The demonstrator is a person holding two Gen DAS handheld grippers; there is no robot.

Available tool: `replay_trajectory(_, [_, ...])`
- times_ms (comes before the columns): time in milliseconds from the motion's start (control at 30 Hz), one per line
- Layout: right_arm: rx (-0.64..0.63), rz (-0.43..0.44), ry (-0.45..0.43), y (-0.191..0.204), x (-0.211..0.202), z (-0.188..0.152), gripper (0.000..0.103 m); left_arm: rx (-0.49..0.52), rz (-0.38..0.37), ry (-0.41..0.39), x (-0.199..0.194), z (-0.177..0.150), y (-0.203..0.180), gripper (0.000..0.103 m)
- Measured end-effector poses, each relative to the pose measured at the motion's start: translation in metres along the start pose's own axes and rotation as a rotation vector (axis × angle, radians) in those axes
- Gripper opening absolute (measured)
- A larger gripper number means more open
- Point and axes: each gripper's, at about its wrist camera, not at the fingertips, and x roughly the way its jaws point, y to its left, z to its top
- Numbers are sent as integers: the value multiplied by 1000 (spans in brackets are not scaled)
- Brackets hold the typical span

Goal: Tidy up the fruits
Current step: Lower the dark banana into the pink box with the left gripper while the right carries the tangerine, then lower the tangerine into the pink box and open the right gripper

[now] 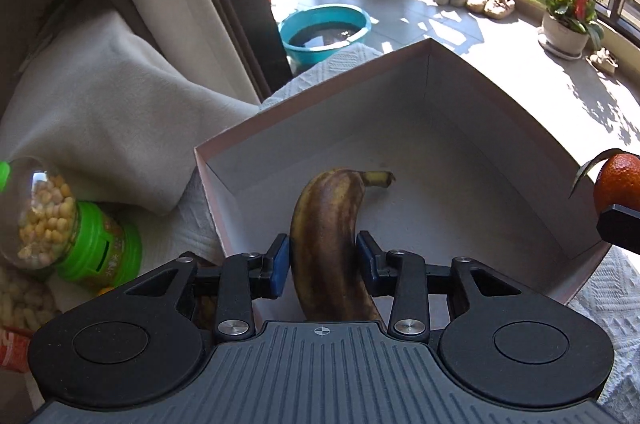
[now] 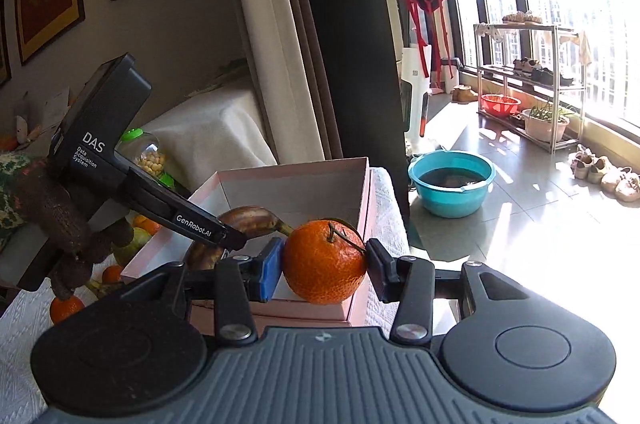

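A brown, overripe banana (image 1: 326, 224) sits between the blue pads of my left gripper (image 1: 322, 256), which is shut on it over the inside of a pink-rimmed cardboard box (image 1: 480, 96). Its stem end points toward the box floor. In the right wrist view the same banana (image 2: 248, 220) hangs at the tip of the left gripper (image 2: 230, 240) above the box (image 2: 292, 164). My right gripper (image 2: 324, 264) is shut on an orange (image 2: 320, 272) with a short stalk, at the box's near corner. That orange (image 1: 618, 180) and the right gripper (image 1: 618, 220) show at the left view's right edge.
A clear jar with a green lid (image 1: 60, 224) lies left of the box on the white tablecloth (image 2: 24, 344). Loose oranges (image 2: 66, 306) lie further left, below a hand in a brown knitted glove (image 2: 60, 224). A teal basin (image 1: 324, 32) stands on the floor beyond the table.
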Motion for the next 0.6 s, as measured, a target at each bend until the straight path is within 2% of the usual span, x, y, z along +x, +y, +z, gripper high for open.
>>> replay_trajectory(33, [4,6,5,-1,4,1,44,4,25,-1,-2,-3,1,42])
replay_trajectory(167, [14,18,28,0,13,5,44,-9,8,-32,-5,-7,5,41])
replay_trajectory(267, [10,20,45,3,13,8,44,-71,3,-166,-23,-14,12,41])
replay_trajectory(333, [-8,20,46,10,11,11,44,-149,-50,-268,-43,-28,26,41])
replay_trajectory(400, [-19,30,55,15,11,16,44,-249,-107,-333,-62,-46,43,41])
replay_trajectory(500, [-36,54,100,28,25,32,44,-382,-194,-325,-74,-83,68,41])
replay_trajectory(600, [-51,82,145,48,54,53,44,-471,-226,-277,-74,-133,89,38])
